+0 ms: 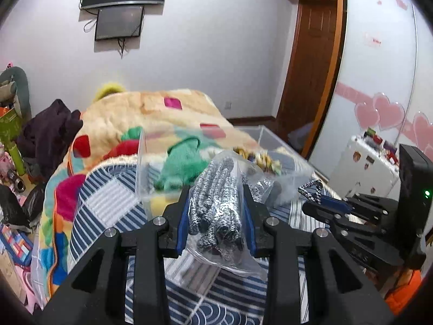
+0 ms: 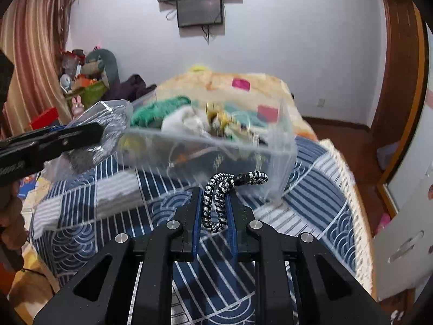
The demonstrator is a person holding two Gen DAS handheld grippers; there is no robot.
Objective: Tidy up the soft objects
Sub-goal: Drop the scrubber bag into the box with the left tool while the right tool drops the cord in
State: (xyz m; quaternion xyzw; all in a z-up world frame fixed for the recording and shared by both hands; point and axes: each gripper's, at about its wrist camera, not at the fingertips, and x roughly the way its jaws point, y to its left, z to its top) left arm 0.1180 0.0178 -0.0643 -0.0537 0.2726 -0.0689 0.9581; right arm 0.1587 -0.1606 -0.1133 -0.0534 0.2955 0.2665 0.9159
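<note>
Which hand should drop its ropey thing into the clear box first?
Probably the right gripper. Its black-and-white rope hangs just before the clear box. The left gripper holds the bulkier bag of rope, off to the box's left side.

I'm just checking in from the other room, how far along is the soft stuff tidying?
Done: green knitted fabric and other soft pieces already lie in the clear plastic box on the bed. In hand: left gripper holds a clear plastic bag of black-and-white cord; right gripper pinches a loose black-and-white cord. Left: both remain outside the box.
</note>
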